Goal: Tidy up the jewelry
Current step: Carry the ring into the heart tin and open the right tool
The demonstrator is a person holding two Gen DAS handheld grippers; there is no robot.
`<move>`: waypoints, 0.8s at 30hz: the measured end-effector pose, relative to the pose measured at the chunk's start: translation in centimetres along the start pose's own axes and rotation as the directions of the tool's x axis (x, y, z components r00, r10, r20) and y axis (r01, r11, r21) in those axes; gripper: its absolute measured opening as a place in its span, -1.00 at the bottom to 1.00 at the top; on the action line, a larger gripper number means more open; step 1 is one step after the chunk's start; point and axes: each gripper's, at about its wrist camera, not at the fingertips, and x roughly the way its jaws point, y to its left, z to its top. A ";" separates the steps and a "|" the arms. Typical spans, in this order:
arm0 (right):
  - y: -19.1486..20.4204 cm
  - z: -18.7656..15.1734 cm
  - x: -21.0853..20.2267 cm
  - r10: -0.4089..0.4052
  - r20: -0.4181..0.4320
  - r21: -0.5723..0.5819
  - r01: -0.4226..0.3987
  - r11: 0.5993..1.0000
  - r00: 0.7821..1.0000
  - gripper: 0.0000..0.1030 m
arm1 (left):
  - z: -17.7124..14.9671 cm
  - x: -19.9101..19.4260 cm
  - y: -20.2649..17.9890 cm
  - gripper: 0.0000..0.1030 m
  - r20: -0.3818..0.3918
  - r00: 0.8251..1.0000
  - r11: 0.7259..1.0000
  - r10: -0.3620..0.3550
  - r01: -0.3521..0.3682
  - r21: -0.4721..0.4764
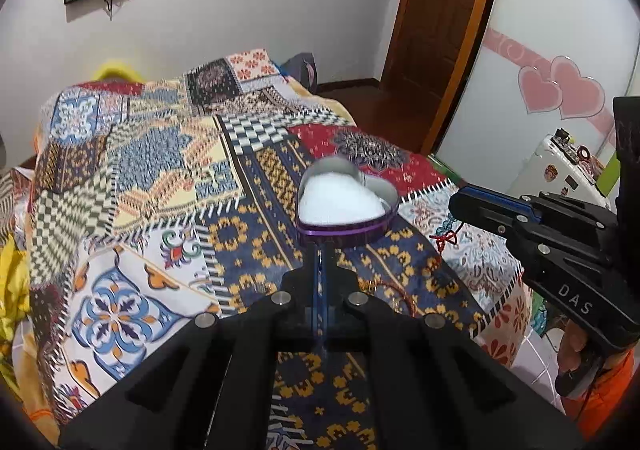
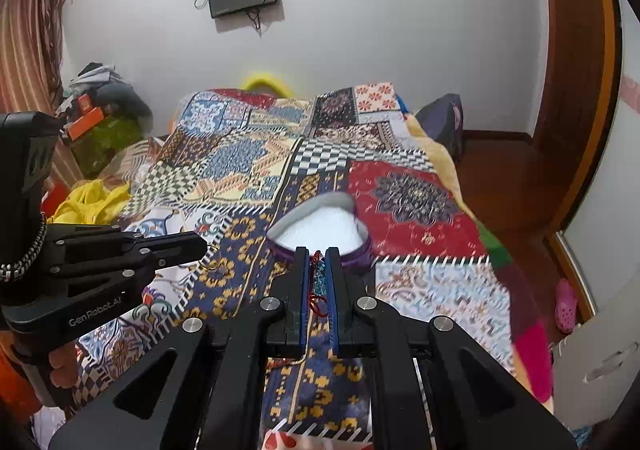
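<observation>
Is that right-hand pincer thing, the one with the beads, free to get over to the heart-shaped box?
Probably yes. The right gripper, shut on the red-corded bead bracelet, sits just short of the open heart-shaped box. Nothing lies between them, and the left gripper is off to the side.

On a bed [image 1: 140,177] spread with a patchwork quilt [image 1: 168,153], a heart-shaped tin [image 1: 346,209] with a purple wall and white lining is sitting open. The left gripper [image 1: 320,250] is reaching toward the tin's near edge, its jaws pressed together with nothing showing between them. At the right, the right gripper [image 1: 456,205] is carrying a beaded bracelet [image 1: 450,230] with a red cord, which is dangling beside the tin. A gold chain [image 1: 384,290] is lying on the quilt near the left gripper. Pink hearts [image 1: 560,89] are decorating a panel beyond.
</observation>
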 end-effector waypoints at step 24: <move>-0.9 5.1 2.5 0.024 0.071 -0.047 -0.020 0.999 0.997 -0.86 | 5.1 3.9 0.7 -1.00 0.024 1.000 1.000 -0.016 0.016 0.007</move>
